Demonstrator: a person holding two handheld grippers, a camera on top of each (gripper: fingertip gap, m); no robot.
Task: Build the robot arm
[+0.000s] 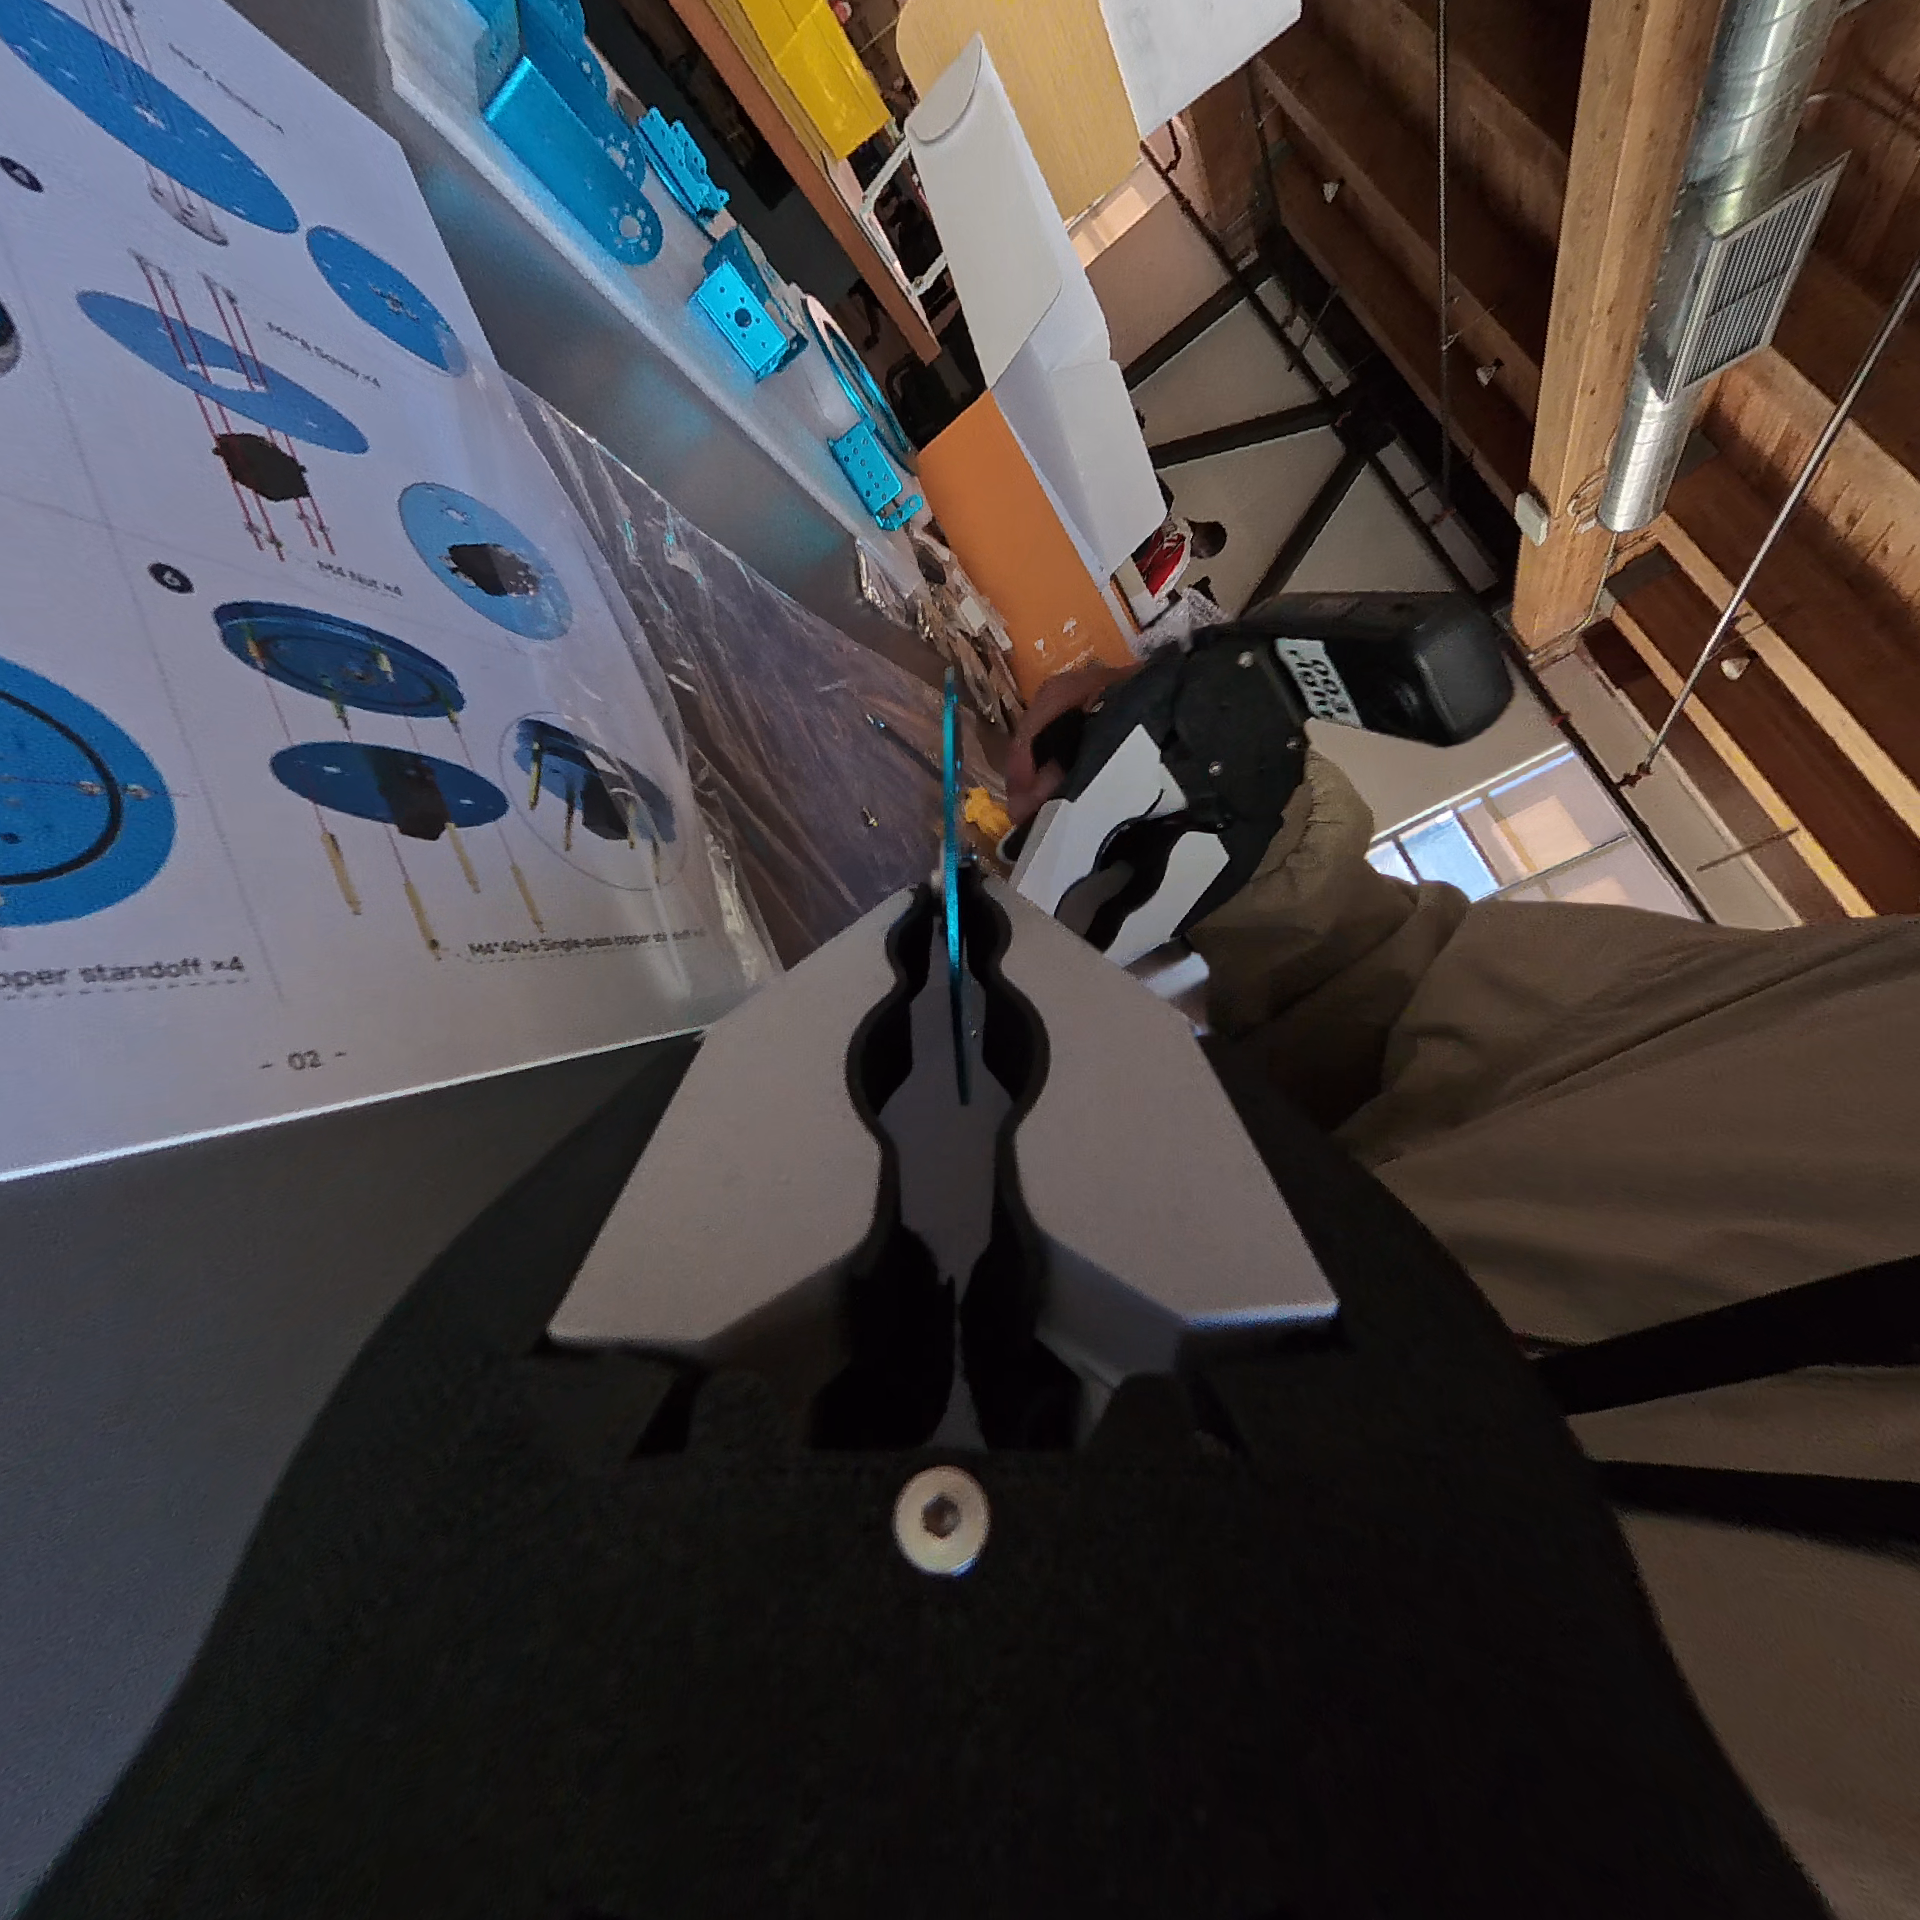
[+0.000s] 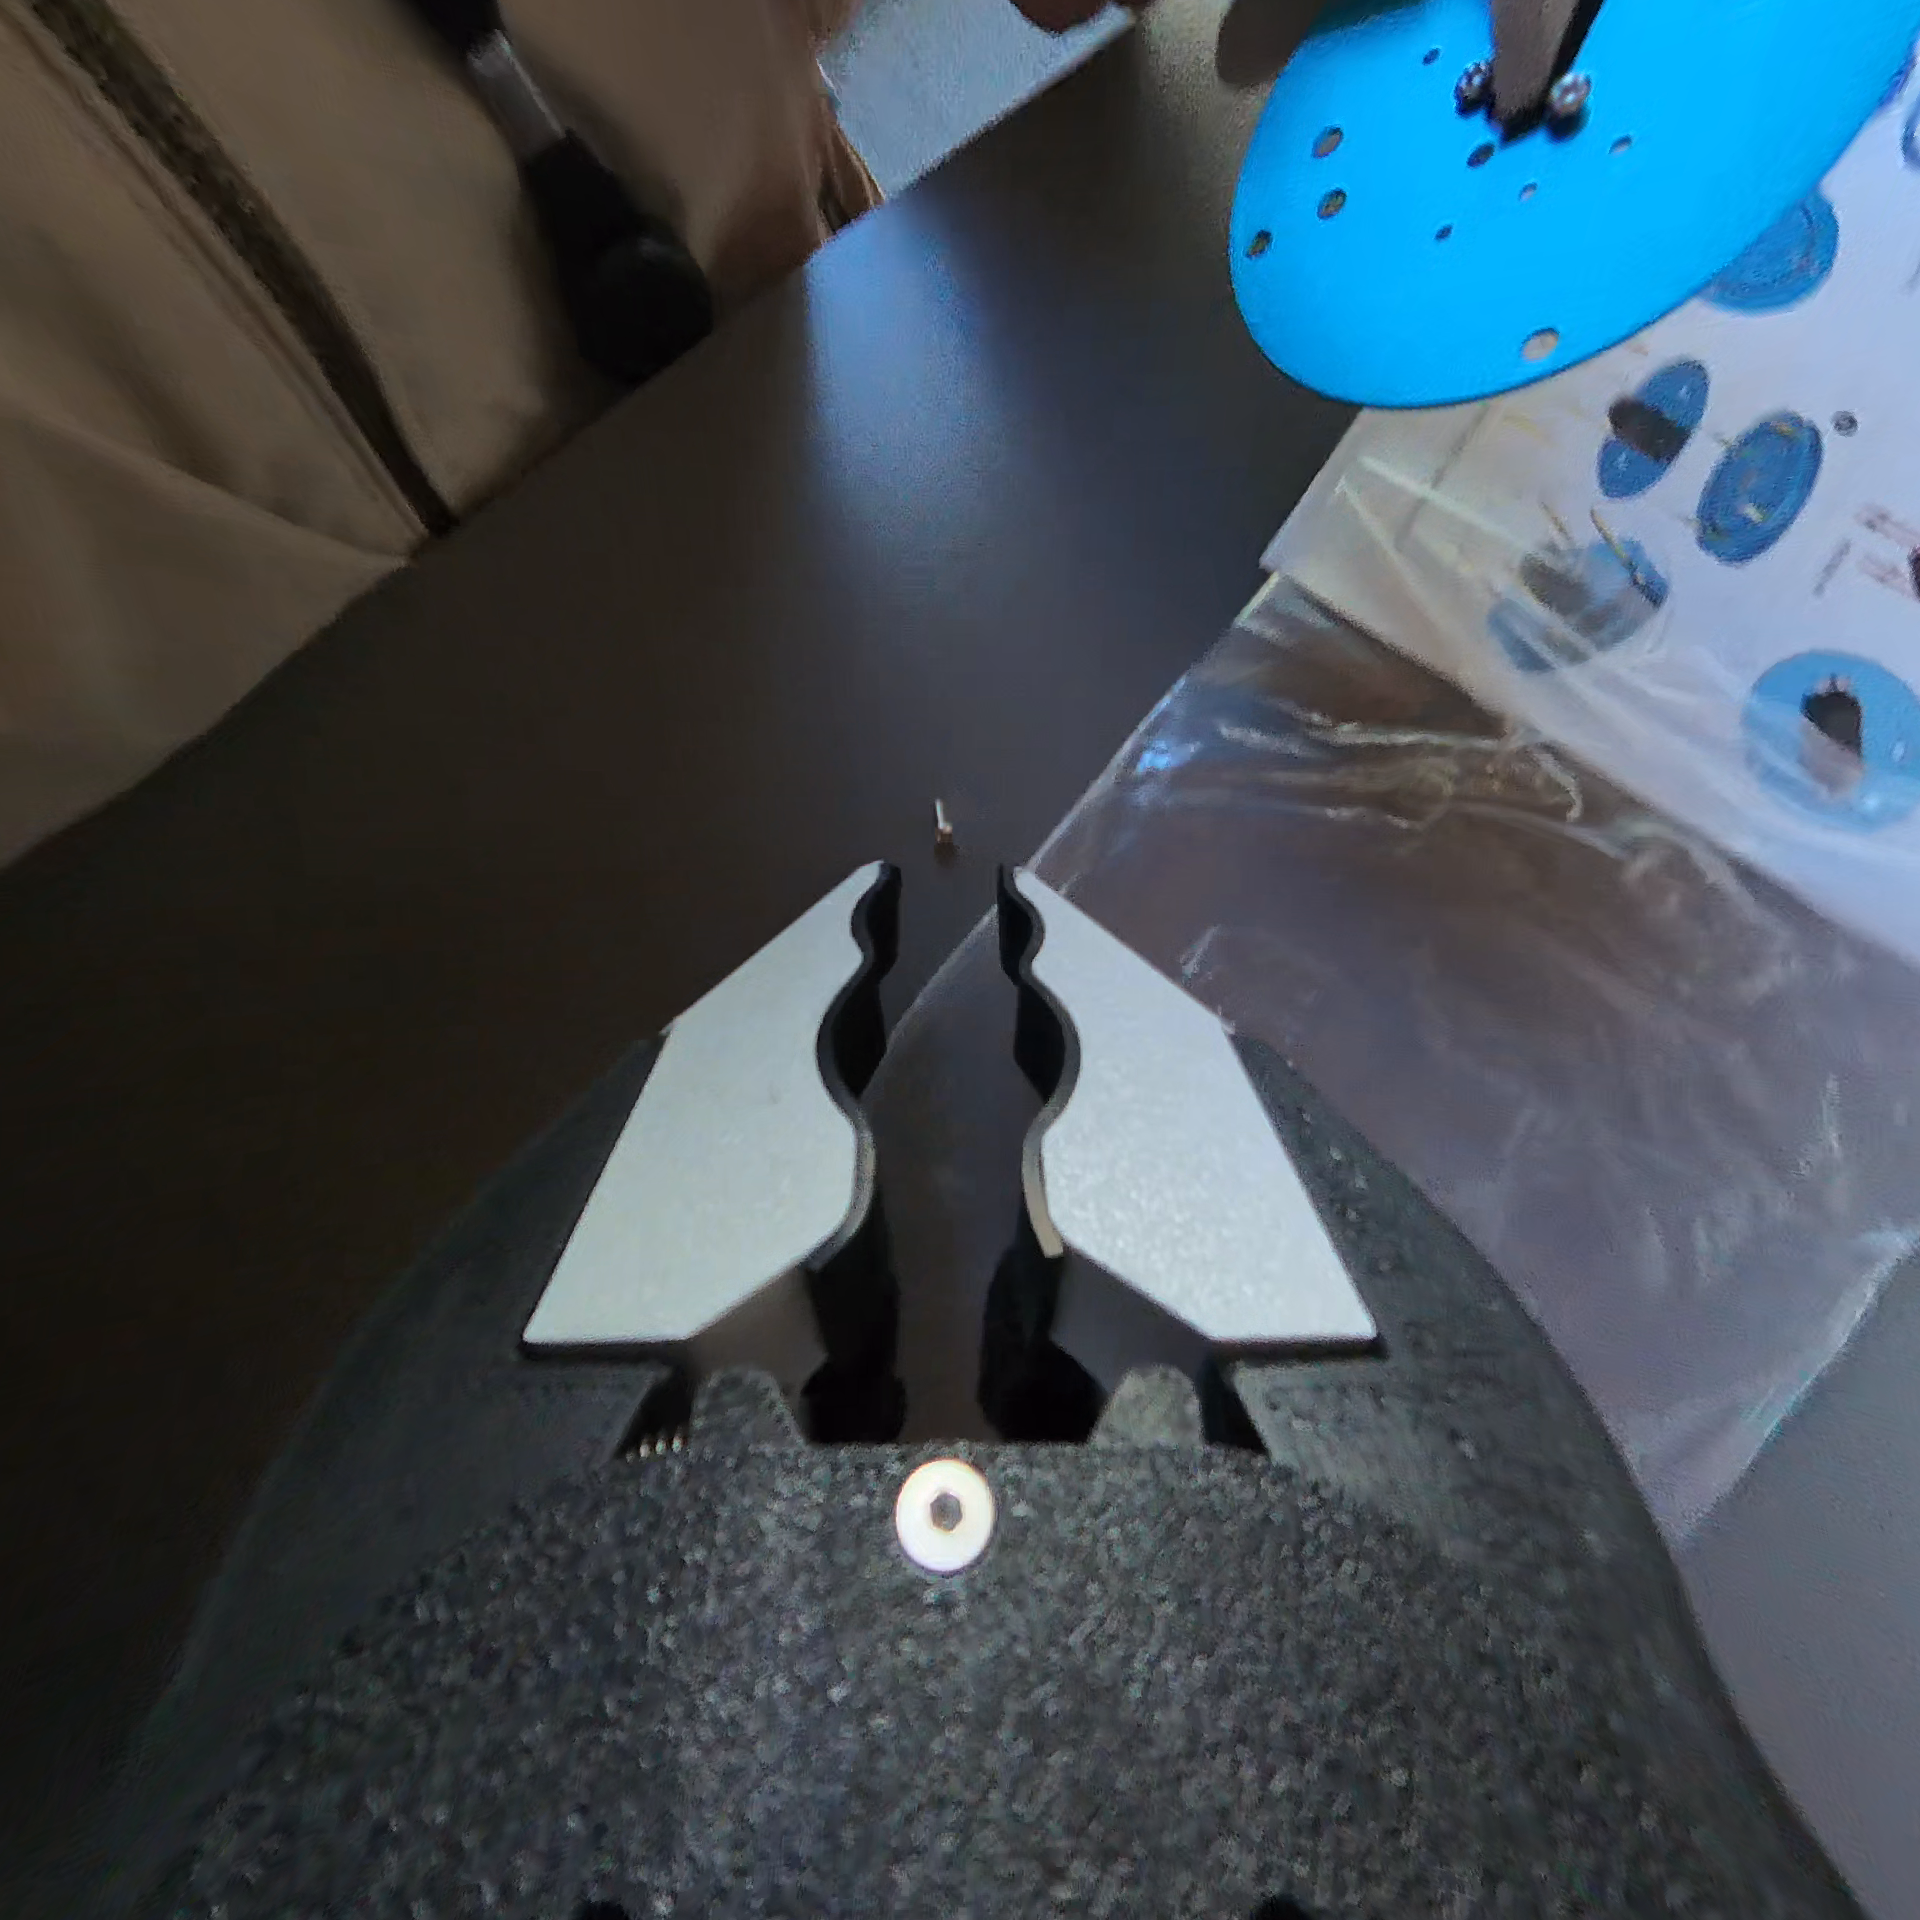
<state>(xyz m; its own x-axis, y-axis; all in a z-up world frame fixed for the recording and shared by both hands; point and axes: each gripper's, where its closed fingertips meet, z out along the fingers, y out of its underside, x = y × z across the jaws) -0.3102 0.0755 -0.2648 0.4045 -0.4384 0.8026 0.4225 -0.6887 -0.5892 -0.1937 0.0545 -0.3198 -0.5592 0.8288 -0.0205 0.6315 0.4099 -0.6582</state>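
My left gripper (image 1: pixel 954 891) is shut on a thin blue metal disc (image 1: pixel 951 831), seen edge-on and held above the dark table. The same disc (image 2: pixel 1538 208) shows broadside in the right wrist view at top right, with several holes and two small screws, the left gripper's fingers (image 2: pixel 1527 52) pinching it. My right gripper (image 2: pixel 945 883) is open and empty, low over the dark table (image 2: pixel 727 623). A small screw (image 2: pixel 943 833) lies on the table just past its tips. The right gripper also shows in the left wrist view (image 1: pixel 1132 862), held by a hand in a tan sleeve.
An instruction sheet (image 1: pixel 260 623) with blue disc drawings lies on the table, a clear plastic bag (image 2: pixel 1507 935) beside it. Blue metal brackets (image 1: pixel 743 317) sit on a white tray farther off, by white and orange boxes (image 1: pixel 1018 499). A person's tan clothing (image 2: pixel 208 364) is close at left. Some 15 cm of space lies between my two pairs of fingers.
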